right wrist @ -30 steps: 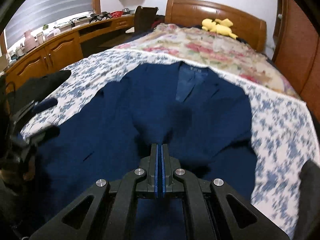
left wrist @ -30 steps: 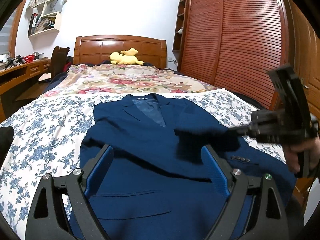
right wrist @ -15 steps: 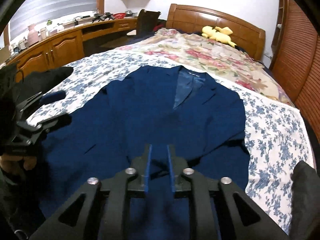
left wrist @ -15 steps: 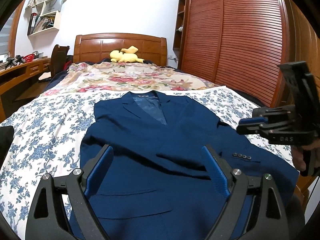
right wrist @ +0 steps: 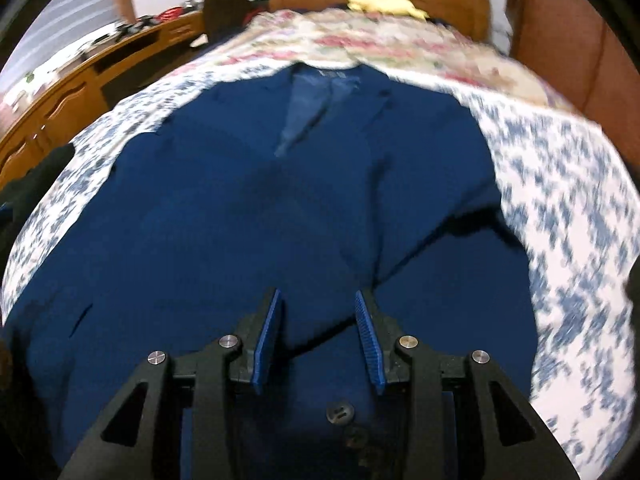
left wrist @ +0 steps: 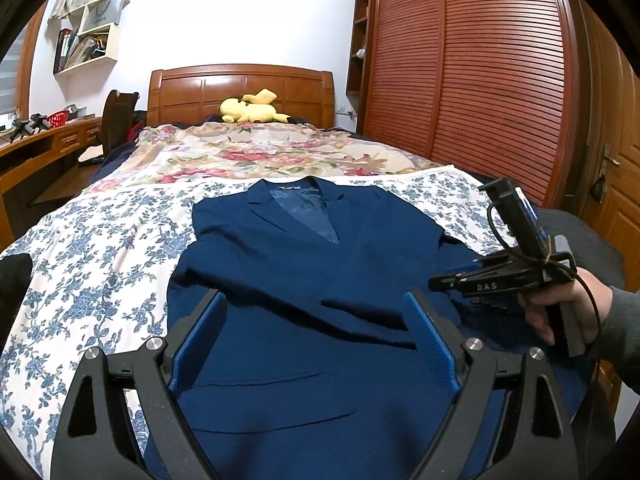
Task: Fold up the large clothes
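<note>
The navy blazer [left wrist: 304,280] lies face-up on the floral bedsheet [left wrist: 100,248], sleeves laid over the front. Your left gripper [left wrist: 316,344] hangs wide and empty; your right gripper [right wrist: 318,336] has just been opening above the sleeve cuff [right wrist: 340,416] — nothing pinched. Next, likely grip that cuff.

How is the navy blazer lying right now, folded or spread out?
Mostly spread: the navy blazer lies front-up on the floral bedsheet, collar and lapels showing, one sleeve laid across the front.
</note>
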Available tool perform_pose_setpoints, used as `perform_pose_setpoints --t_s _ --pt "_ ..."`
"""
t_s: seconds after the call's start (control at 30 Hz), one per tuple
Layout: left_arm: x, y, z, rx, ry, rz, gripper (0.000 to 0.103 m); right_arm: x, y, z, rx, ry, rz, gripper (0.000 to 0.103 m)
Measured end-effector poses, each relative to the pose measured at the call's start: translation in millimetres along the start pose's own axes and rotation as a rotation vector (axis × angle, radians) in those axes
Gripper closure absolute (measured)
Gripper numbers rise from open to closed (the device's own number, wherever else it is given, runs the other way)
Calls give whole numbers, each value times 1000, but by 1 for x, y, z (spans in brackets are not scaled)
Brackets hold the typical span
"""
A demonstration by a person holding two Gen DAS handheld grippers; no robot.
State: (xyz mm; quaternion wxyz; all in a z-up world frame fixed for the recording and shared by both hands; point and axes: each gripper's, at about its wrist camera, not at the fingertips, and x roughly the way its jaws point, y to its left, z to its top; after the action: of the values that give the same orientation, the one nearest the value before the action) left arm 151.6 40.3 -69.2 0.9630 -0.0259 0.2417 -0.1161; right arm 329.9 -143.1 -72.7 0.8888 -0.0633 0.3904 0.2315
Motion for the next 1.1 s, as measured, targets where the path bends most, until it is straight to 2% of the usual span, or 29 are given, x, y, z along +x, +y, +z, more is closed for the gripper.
perform_pose_setpoints --t_s 0.17,0.2,0.23,0.27,0.4,0.53,0.67,0.7,0.73,0.77,0.83,0.9,0.97,1.07,1.1 --pt "0 2 0 -4 0 0 13 7 3 5 25 8 44 65" --pt "0 2 0 -3 1 2 13 8 5 5 20 8 54 76" --pt "0 2 0 0 4 4 13 9 8 5 6 8 61 93" --pt "0 1 -1 4 5 6 13 10 10 5 -8 5 64 99" --pt "-1 1 -4 13 9 16 13 1 25 5 -53 -41 79 103" --pt "-4 5 -8 15 13 28 13 -11 34 8 -89 -96 69 103" --pt "-6 10 -10 10 19 37 13 -10 28 12 -83 -103 -9 102" --pt "-6 10 -11 10 19 38 13 -5 23 15 -71 -93 -43 95" --pt "-7 11 -12 10 18 39 13 -1 21 17 -58 -80 -85 84" --pt "-9 11 -12 10 17 39 13 4 18 19 -36 -69 -111 79" --pt "-10 12 -12 11 16 40 13 16 9 23 13 -33 -81 65" --pt "-11 11 -12 13 15 41 13 32 5 25 30 17 -80 60" --pt "-11 12 -13 15 16 43 13 41 2 26 34 36 -83 59" --pt "-11 13 -14 16 18 48 13 49 -2 24 69 50 -35 61" --pt "-11 13 -14 16 18 49 13 48 -2 25 59 47 -13 73"
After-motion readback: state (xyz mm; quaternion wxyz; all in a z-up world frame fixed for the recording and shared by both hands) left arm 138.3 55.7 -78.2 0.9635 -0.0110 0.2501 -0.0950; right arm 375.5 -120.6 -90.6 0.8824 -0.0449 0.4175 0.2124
